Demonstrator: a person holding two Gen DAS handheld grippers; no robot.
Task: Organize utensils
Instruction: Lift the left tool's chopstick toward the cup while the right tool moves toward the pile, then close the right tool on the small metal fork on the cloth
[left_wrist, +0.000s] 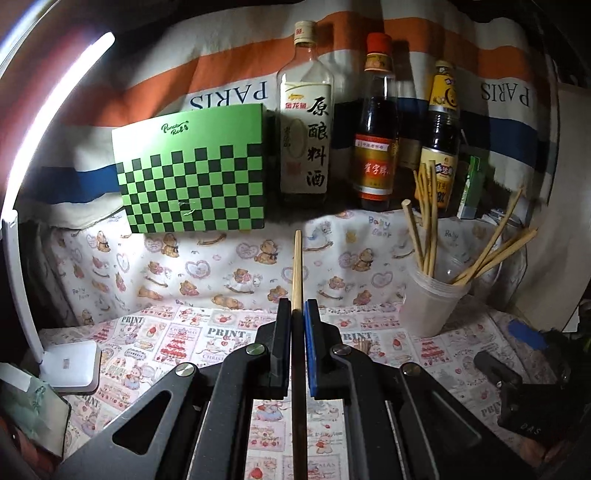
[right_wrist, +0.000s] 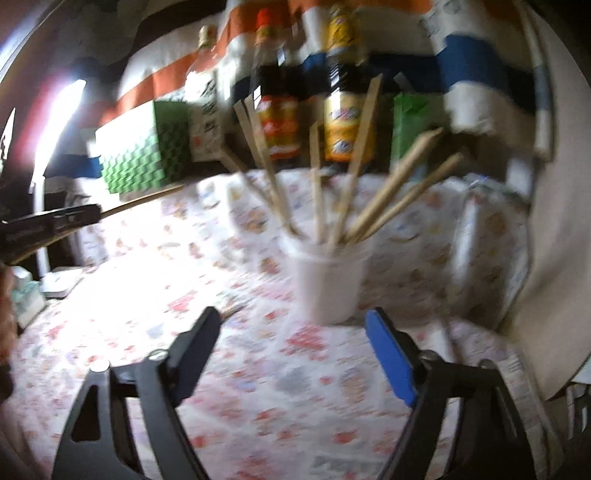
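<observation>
A single pale wooden chopstick is pinched between the closed pads of the left gripper, one pad black and one blue. It runs straight along the gripper's line, its squared tip jutting well past the fingertips above the bear-printed cloth, its other end passing back under the gripper body. From the right wrist view the same gripper comes in from the left edge with the chopstick slanting up and to the right, clear of the table.

The translucent white plastic cup stands to the right of the left gripper, well apart from it, on the printed tablecloth. It holds a fan of like wooden chopsticks, some upright, some leaning right.

The right gripper has its jaws spread apart with nothing between them. The cup stands just beyond its fingertips, roughly centred between the black finger and the blue one, not touching either. This view is blurred. A short wooden end shows on the cloth beside the black fingertip; what it belongs to cannot be told.

Behind, against a striped cloth, stand a green checkered box, a clear bottle with a white label and two dark sauce bottles. A white desk lamp sits at the left.
</observation>
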